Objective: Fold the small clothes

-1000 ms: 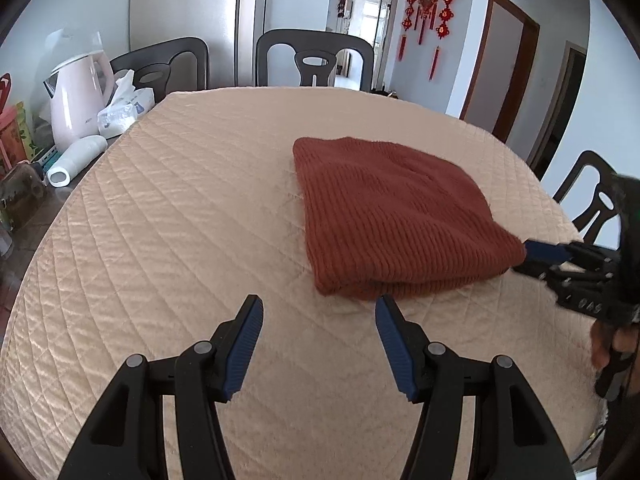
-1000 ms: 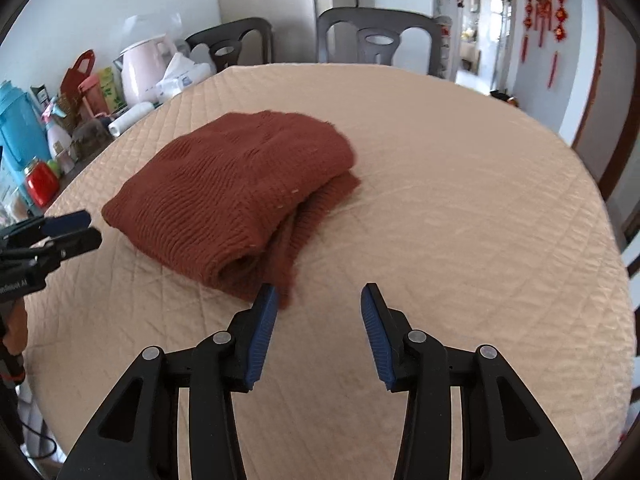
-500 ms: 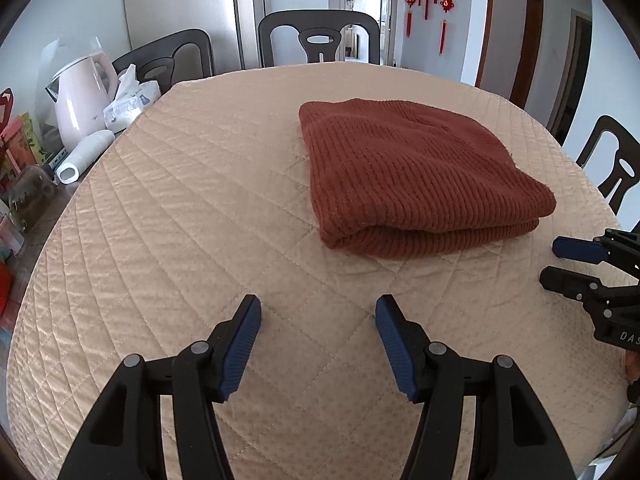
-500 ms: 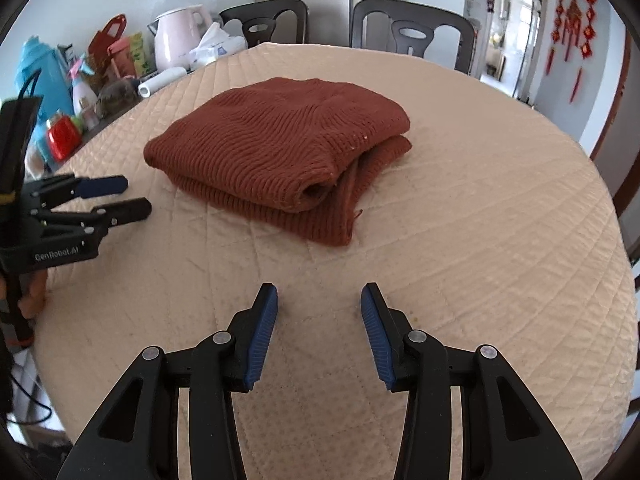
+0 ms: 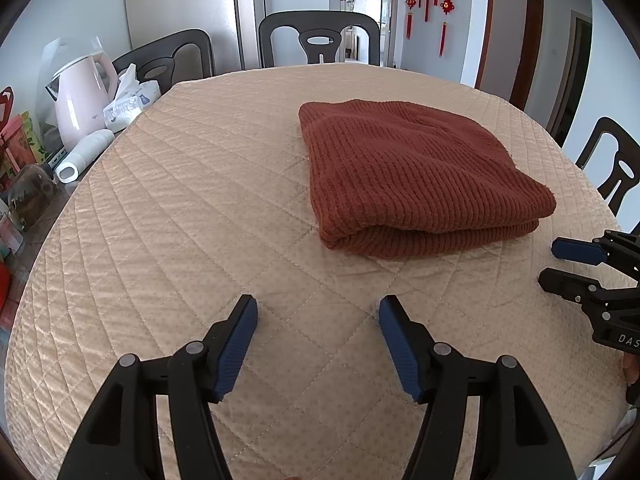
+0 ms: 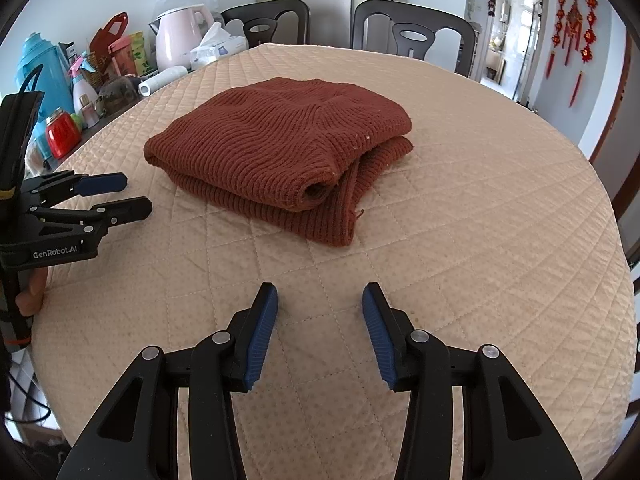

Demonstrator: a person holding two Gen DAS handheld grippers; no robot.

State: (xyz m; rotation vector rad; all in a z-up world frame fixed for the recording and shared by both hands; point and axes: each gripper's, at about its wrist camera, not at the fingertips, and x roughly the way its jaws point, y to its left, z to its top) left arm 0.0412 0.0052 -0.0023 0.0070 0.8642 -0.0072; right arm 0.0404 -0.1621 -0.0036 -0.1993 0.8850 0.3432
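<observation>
A: How far along does the folding look?

B: Close to finished, I'd judge. The rust-red knitted sweater (image 5: 416, 176) lies on the quilted beige tablecloth (image 5: 192, 216) as a compact rectangle of stacked layers, towards the far half of the round table. From the right wrist view a rolled inner edge and a loose flap show at the near corner, so the bundle isn't perfectly square.

A: And the grippers?

B: Both are empty. The left gripper (image 5: 318, 320) has its fingers spread wide, holding nothing, near the table's edge and well short of the sweater. The right gripper (image 6: 320, 306) is spread too, clear of the cloth, with bare tablecloth between its pads.

A: So what's left?

B: Perhaps tidying that flap, or nothing at all. No other garment is in view, so I can't tell whether more pieces wait.

A: Any containers about?

B: Only clutter at the table's left side, off the quilted part. A pink kettle (image 6: 180, 36) with its lid shut, contents hidden. A tissue pack (image 6: 218, 46) with a tissue sticking out of the top. A white cylinder (image 6: 162, 79) lying on its side, its open end showing. A blue flask (image 6: 38, 74), a small red jar (image 6: 60, 132) and a few bottles and packets, too small to tell what's in them.

A: No basket for the sweater?

B: None that I can see.
</observation>
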